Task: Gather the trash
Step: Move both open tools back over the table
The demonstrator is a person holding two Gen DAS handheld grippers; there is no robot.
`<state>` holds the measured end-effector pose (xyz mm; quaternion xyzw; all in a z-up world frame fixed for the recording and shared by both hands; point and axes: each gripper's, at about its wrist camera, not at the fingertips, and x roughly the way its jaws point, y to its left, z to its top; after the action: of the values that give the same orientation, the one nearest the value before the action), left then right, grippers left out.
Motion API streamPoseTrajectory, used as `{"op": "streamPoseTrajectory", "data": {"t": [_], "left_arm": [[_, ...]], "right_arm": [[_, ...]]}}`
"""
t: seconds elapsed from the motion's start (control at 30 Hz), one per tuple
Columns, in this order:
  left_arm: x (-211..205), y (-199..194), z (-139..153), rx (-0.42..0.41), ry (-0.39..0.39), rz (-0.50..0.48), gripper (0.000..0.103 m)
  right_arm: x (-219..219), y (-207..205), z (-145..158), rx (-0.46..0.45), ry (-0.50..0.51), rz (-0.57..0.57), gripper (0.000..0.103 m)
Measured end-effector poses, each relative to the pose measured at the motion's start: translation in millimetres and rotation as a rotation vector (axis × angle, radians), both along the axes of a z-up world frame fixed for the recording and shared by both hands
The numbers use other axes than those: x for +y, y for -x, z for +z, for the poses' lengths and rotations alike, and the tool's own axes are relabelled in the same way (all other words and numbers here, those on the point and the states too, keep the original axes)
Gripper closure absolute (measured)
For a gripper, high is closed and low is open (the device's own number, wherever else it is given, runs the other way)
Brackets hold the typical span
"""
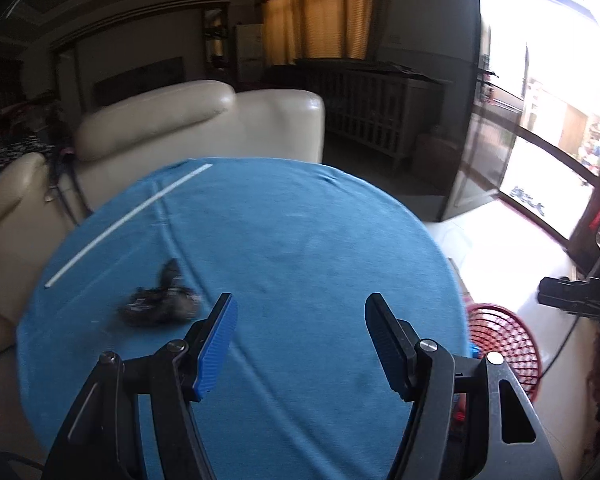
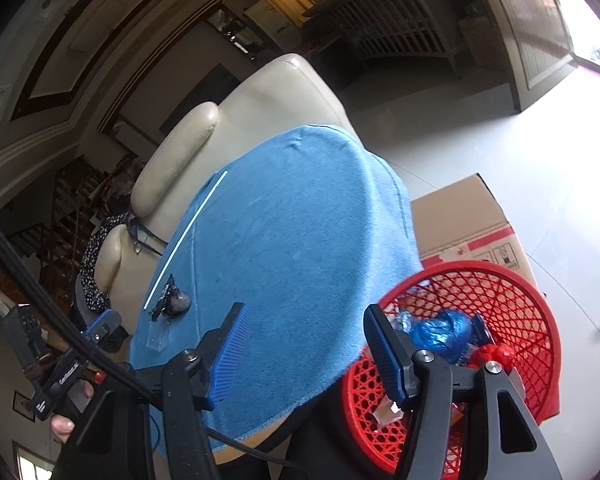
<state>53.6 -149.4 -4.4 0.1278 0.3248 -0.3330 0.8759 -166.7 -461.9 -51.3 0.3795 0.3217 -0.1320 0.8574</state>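
Observation:
A dark crumpled piece of trash lies on the blue cloth-covered table, left of my left gripper, which is open and empty just above the cloth. The trash also shows in the right wrist view, far left. A red mesh basket stands beside the table's right edge with a blue wrapper and other trash inside; it also shows in the left wrist view. My right gripper is open and empty, above the table edge next to the basket.
A white strip lies along the cloth's left side. A cream leather sofa stands behind the table. A cardboard box sits on the floor behind the basket. A small clear piece lies on the cloth near the trash.

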Motion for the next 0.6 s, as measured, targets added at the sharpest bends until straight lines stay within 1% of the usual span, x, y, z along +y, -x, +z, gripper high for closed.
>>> {"op": "streamPoseTrajectory", "data": {"t": [0.13, 0.23, 0.37, 0.47, 0.6], "left_arm": [[55.8, -29.2, 0.8, -0.006, -0.007, 0.144, 0.034], [96.6, -49.7, -3.0, 0.017, -0.011, 0.254, 0.034], [136.4, -65.0, -12.8, 0.047, -0.016, 0.349, 0.034], [147.7, -66.5, -18.7, 0.051, -0.028, 0.37, 0.034], [159.8, -71.2, -32.4, 0.067, -0.033, 0.373, 0.034]], "right_arm": [[11.5, -20.0, 8.4, 0.001, 0.028, 0.058, 0.04], [24.2, -43.5, 11.6, 0.011, 0.038, 0.116, 0.04], [49.4, -80.0, 15.8, 0.021, 0.058, 0.207, 0.04], [72.9, -107.2, 20.1, 0.023, 0.079, 0.275, 0.04], [108.3, -152.1, 27.9, 0.011, 0.089, 0.374, 0.04]]}}
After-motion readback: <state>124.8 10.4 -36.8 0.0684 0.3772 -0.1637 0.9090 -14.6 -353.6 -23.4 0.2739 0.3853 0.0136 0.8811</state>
